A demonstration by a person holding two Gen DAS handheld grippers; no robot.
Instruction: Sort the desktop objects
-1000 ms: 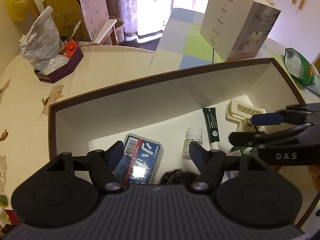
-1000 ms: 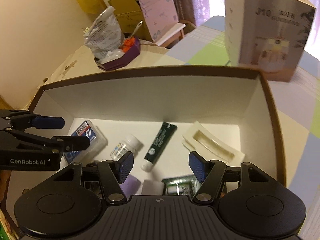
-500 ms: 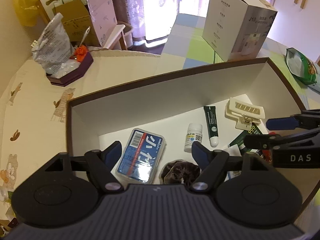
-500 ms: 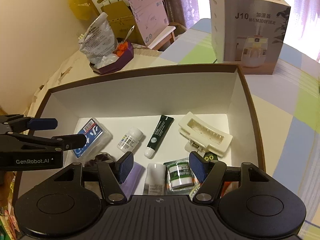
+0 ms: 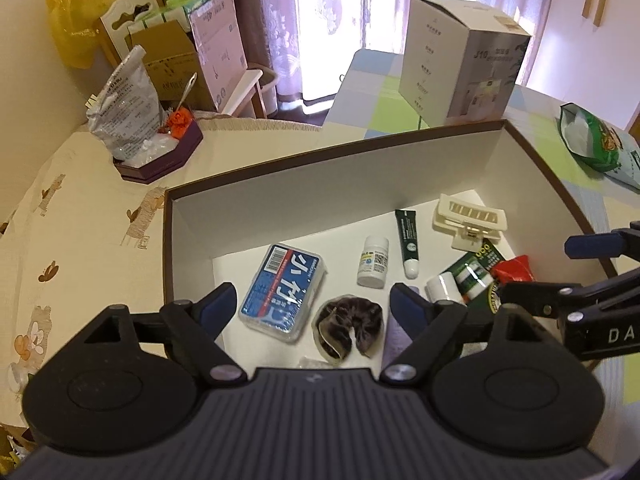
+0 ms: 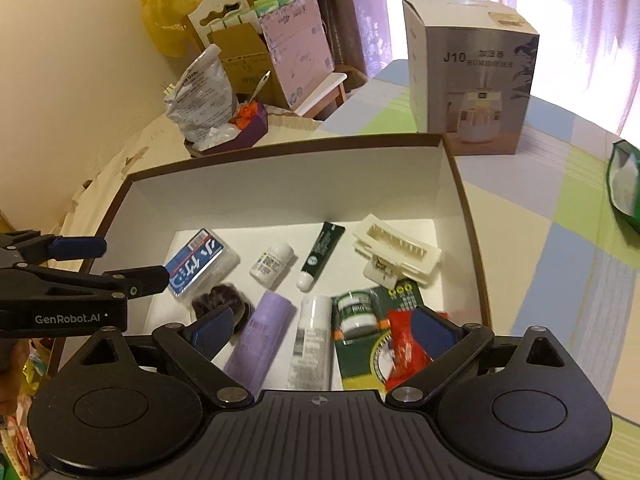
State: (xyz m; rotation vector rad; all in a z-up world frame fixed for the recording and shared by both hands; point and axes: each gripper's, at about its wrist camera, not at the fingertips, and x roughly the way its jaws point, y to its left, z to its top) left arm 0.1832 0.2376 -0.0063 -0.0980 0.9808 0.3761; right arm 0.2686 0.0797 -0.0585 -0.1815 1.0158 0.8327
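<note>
A brown-rimmed white box [image 5: 280, 184] [image 6: 280, 176] holds several items: a blue card case [image 5: 282, 292] [image 6: 198, 264], a white pill bottle [image 5: 373, 262] [image 6: 272, 263], a green tube [image 5: 406, 238] [image 6: 320, 250], a cream hair clip [image 5: 468, 220] [image 6: 394, 256], a dark scrunchie [image 5: 348, 326], a purple tube [image 6: 260, 344], a white tube [image 6: 312, 340], green packets [image 6: 360, 316] and a red wrapper [image 6: 404, 348]. My left gripper [image 5: 314, 306] is open and empty above the box's near left. My right gripper [image 6: 320, 328] is open and empty above the near right.
A humidifier carton [image 5: 460, 64] [image 6: 468, 80] stands behind the box. A purple tray with a plastic bag [image 5: 140, 128] [image 6: 216, 112] sits at the back left. A green bag [image 5: 600, 144] lies at the far right. Cardboard boxes and a chair [image 5: 180, 52] stand beyond the table.
Both grippers have drawn back and up from the box, so more of its contents and the table show. Both stay open and empty.
</note>
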